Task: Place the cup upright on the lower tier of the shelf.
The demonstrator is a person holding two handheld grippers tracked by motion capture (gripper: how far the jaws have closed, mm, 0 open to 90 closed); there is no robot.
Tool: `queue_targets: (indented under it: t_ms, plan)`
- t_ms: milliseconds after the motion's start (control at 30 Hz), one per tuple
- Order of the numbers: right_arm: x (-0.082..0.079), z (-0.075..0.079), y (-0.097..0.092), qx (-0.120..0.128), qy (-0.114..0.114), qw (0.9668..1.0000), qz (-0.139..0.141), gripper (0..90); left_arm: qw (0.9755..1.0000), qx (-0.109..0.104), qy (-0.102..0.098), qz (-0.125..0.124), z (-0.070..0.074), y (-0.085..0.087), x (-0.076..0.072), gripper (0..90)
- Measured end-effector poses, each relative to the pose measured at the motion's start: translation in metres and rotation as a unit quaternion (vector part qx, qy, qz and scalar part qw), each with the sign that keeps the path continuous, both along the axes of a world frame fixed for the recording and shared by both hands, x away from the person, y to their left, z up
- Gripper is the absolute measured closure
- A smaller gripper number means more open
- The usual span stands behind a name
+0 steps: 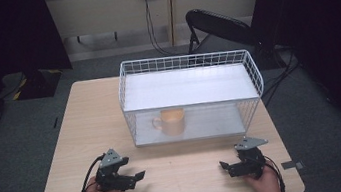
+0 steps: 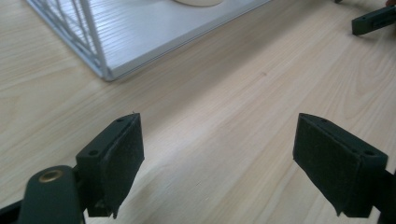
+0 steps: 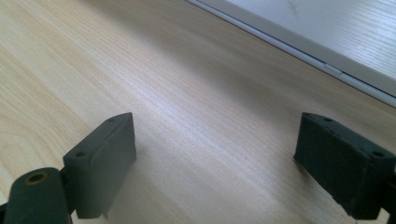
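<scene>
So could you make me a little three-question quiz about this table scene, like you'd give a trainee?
1. True or false: the peach ceramic mug stands on the upper shelf of the white wire rack.
2. Which way does the mug's handle point in the high view? A) left B) right C) toward the person
3. Fill in: the left gripper and the right gripper both rest over the pale wooden table with jaws ____.

Key
1. False: it stands on the lower shelf, under the white top panel.
2. A
3. Open, with nothing between them.
</scene>
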State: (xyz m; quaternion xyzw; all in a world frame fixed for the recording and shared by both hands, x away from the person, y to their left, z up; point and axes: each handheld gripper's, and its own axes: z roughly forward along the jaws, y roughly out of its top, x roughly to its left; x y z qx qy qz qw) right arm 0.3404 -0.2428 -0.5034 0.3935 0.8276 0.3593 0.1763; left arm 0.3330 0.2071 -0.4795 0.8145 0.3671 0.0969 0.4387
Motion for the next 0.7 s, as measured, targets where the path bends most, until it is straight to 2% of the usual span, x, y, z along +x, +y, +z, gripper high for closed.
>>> queue_targets:
  t_ms: [400, 433, 700]
  plan:
    - [0.0, 0.0, 0.0, 0.0, 0.0, 1.0, 0.0, 11.5, 0.9999, 0.004, 0.008, 0.012, -0.013, 0.018, 0.001, 16.6]
    - [0.0, 0.0, 0.0, 0.0, 0.0, 1.0, 0.0, 11.5, 0.9999, 0.002, 0.007, 0.012, -0.014, 0.018, 0.0, 16.6]
    - [0.0, 0.0, 0.0, 0.0, 0.0, 1.0, 0.0, 11.5, 0.9996, 0.025, 0.008, -0.005, -0.022, 0.012, -0.002, 16.4]
